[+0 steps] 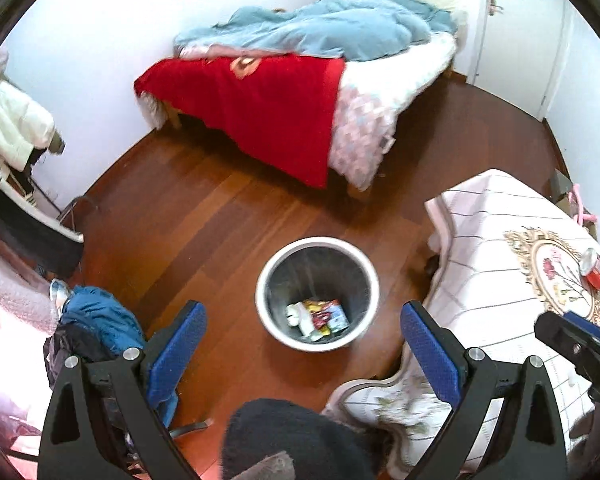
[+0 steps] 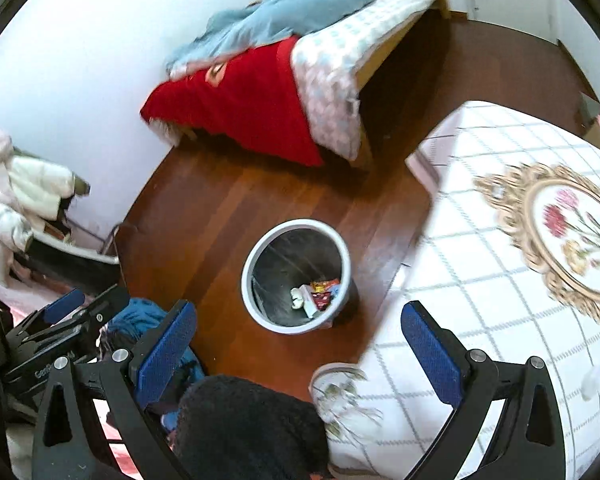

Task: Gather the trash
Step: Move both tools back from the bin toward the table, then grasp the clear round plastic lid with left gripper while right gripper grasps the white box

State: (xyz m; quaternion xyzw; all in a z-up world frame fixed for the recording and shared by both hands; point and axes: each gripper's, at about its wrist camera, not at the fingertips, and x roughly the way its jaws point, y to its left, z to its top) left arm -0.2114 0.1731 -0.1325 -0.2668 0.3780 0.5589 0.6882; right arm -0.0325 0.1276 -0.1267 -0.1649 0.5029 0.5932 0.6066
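Grey-rimmed, the trash bin [image 1: 318, 294] stood on the wooden floor [image 1: 204, 216] holding wrappers [image 1: 320, 318]. Left gripper [image 1: 302, 344] and right gripper [image 2: 298, 340] both gaped wide, empty, above it.

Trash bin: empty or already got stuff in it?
Not empty. The bin stands upright on the floor, with wrappers lying at its bottom.

Bedroom. Walls [image 1: 92, 60]: white. Floor [image 1: 204, 216]: reddish-brown wood planks. Bed [image 1: 380, 120] at 12 o'clock, against the wall, with blue duvet [image 1: 320, 28] and red blanket [image 1: 260, 108]. Table [image 1: 500, 248] at 3 o'clock, under white checked cloth. White door [image 1: 516, 40] at 1 o'clock. Even daylight.
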